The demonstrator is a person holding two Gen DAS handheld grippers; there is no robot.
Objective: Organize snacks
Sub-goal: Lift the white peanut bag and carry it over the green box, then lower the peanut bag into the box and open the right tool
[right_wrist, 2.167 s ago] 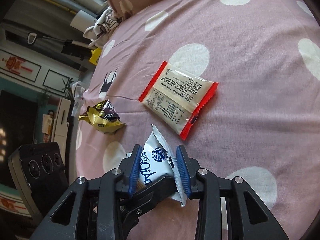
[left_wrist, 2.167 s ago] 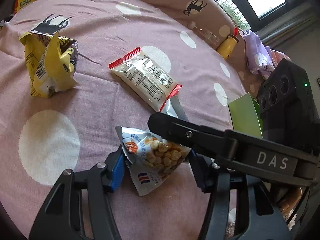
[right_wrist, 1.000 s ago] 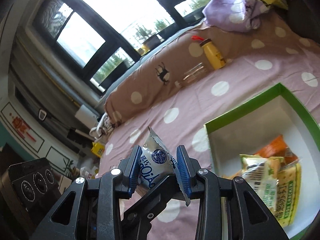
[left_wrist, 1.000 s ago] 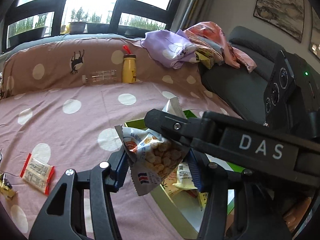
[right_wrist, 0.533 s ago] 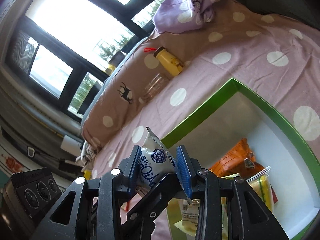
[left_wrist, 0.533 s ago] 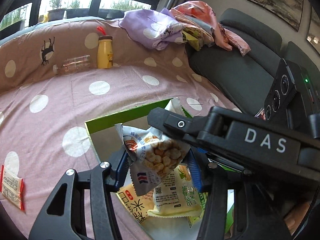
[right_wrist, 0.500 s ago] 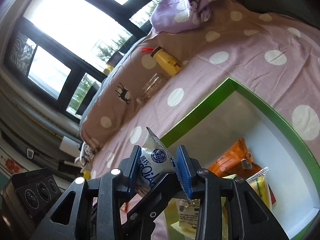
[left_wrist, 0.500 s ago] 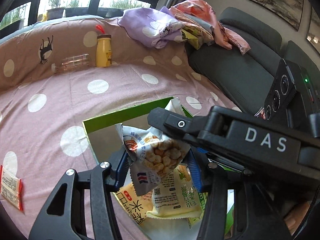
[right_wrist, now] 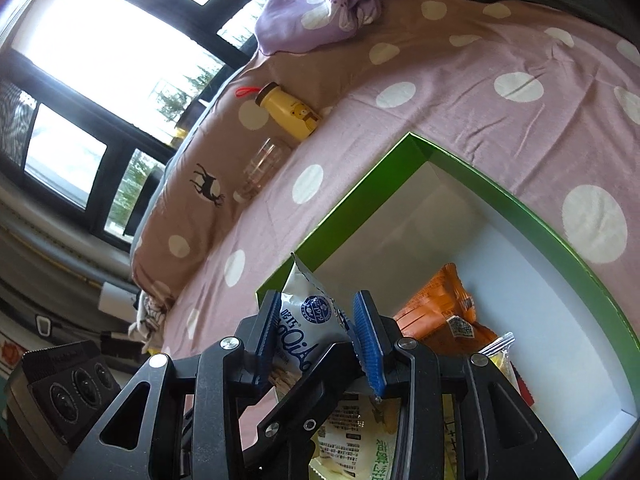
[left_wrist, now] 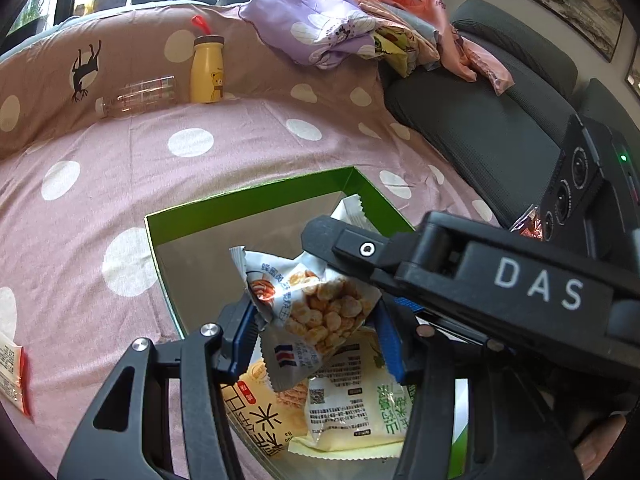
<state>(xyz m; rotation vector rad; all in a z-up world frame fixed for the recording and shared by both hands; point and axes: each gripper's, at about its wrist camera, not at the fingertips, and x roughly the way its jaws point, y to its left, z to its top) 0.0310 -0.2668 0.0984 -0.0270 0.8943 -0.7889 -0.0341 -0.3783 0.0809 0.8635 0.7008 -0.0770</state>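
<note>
Both hand-held grippers clamp one snack packet [left_wrist: 316, 312] above the green box [left_wrist: 248, 196]: the left hand-held gripper [left_wrist: 316, 328] under a bar lettered "DAS", the right hand-held gripper [right_wrist: 318, 332] across "Qiao" and "1979".

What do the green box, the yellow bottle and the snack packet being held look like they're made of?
Green box: probably cardboard, glossy green outside, matte white inside; thin straight walls, crisp corners.
Yellow bottle: smooth, opaque and evenly coloured, so probably plastic, though I cannot be sure.
Snack packet: thin printed plastic film, crinkled, with a serrated sealed edge.
</note>
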